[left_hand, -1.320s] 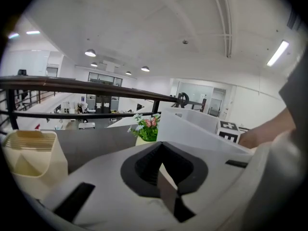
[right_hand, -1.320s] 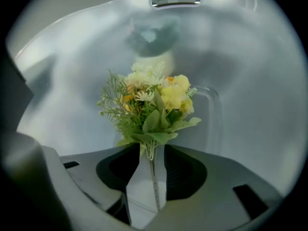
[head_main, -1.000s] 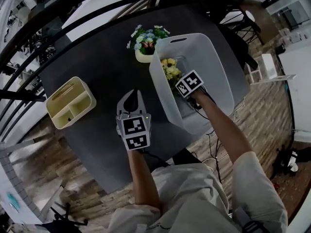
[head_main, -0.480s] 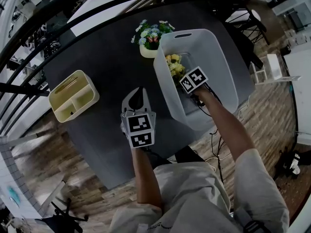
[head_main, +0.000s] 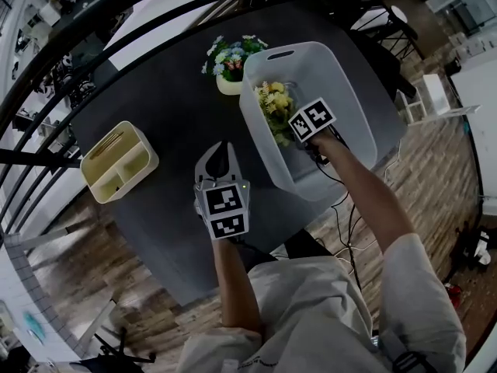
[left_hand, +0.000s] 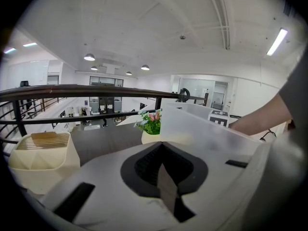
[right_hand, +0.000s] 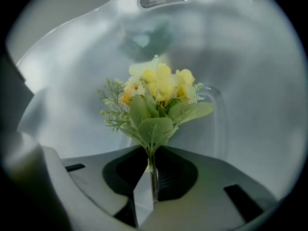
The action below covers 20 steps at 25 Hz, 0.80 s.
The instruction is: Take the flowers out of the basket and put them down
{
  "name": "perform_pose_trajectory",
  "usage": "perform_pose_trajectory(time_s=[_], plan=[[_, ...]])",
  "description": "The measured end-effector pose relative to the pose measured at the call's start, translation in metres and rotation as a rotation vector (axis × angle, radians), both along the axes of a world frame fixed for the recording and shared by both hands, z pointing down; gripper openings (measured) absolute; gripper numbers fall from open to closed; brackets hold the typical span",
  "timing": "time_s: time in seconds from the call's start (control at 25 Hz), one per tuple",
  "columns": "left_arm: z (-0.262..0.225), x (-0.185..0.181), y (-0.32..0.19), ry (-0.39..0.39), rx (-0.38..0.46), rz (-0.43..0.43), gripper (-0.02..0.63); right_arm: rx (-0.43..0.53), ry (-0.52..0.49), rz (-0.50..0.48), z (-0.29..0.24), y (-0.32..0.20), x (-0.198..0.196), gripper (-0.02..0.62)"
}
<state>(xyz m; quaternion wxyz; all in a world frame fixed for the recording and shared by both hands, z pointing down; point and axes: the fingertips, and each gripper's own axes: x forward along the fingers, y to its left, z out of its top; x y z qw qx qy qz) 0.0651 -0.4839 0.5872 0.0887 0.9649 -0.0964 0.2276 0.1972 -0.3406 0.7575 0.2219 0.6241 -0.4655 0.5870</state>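
My right gripper (right_hand: 152,178) reaches into the basket (head_main: 347,92) at the worktop's (head_main: 167,107) far right. Its fingers (right_hand: 141,197) have just been closing and pinch the stem of the yellow flowers (right_hand: 159,88). My left gripper (left_hand: 166,196) hovers left of the basket, pressed together, empty.

Head view looks steeply down; all share basket (head_main: 347,99).
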Motion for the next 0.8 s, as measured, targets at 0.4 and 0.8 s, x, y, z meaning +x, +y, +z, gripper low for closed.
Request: perform_pose_trajectory(time_s=[0.4, 0.8], plan=[[-0.018, 0.009, 0.022, 0.024, 0.025, 0.072, 0.018, 0.097, 0.019, 0.060, -0.044, 0.005, 0.002, 0.074], [-0.031, 0.005, 0.040, 0.029, 0.064, 0.143, 0.019, 0.213, 0.047, 0.107, -0.097, 0.003, 0.002, 0.074]])
